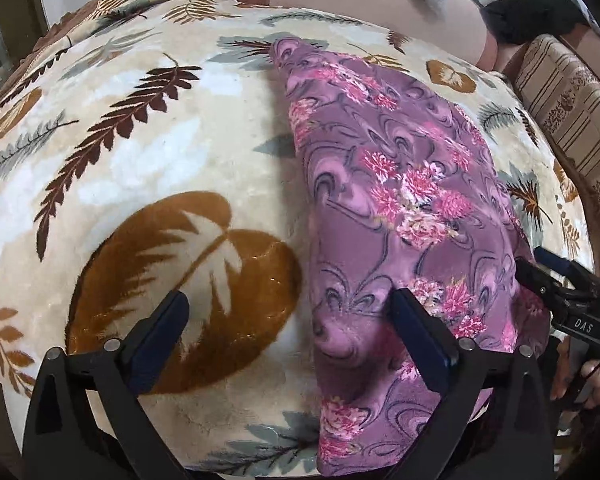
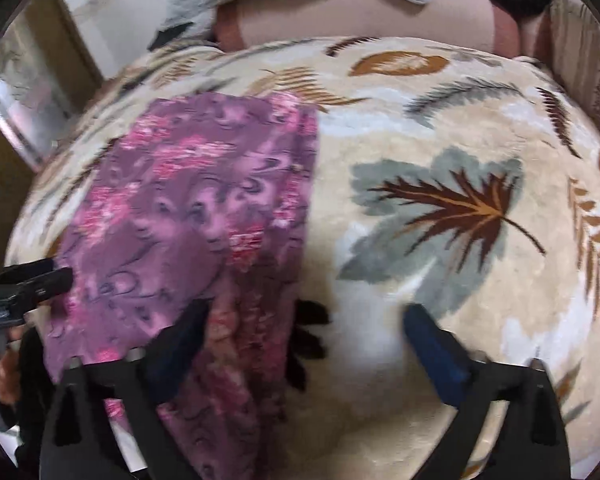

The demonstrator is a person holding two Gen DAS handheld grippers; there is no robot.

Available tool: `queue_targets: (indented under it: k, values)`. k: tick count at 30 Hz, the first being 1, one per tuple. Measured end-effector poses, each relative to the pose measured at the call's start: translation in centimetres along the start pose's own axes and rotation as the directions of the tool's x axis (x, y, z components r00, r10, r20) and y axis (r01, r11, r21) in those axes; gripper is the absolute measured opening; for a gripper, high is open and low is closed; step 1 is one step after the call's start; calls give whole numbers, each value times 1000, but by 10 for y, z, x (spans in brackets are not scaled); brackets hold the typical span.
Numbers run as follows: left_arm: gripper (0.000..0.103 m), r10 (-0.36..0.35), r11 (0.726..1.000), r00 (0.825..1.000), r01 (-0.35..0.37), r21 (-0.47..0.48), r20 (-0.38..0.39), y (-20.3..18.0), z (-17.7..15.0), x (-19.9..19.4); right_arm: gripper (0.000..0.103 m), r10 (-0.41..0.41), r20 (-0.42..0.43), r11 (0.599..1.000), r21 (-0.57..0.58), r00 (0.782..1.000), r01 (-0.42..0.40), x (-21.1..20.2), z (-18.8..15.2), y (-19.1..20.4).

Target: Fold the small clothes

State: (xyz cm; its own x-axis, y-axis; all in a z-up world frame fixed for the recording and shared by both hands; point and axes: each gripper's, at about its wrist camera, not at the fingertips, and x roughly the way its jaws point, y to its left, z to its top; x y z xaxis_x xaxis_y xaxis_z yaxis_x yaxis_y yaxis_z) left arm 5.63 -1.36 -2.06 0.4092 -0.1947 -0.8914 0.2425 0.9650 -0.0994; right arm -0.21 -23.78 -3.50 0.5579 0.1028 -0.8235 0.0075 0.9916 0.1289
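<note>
Both the left hand-held gripper [image 1: 288,320] and the right hand-held gripper [image 2: 308,328] stand wide apart, clamping nothing, straddling the near long edges of the soft purple floral-print garment [image 1: 400,200], a folded strip on the plush cream leaf-patterned blanket [image 1: 140,160], so the next fold seemingly calls for fresh grips there.

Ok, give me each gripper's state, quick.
Left gripper: open, holding nothing, one finger over the purple floral cloth.
Right gripper: open, holding nothing, straddling the cloth's edge.
</note>
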Motion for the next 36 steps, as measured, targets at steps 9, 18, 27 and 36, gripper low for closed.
queue_targets:
  k: [9, 18, 27, 36]
  values:
    - [103, 14, 1000, 999, -14, 3, -33, 5, -27, -3, 102, 38, -13, 997, 67, 999, -37, -1, -6, -11]
    - [103, 23, 999, 998, -24, -28, -57, 5, -29, 2, 102, 56, -36, 988, 143, 998, -51, -5, -12, -15]
    - [103, 9, 999, 999, -11, -44, -44, 7, -28, 2, 103, 72, -65, 997, -14, 995, -73, -9, -27, -5]
    - [103, 187, 979, 973, -197, 61, 132, -6, -38, -44, 103, -149, -66, 983, -119, 987, 140, -47, -27, 14]
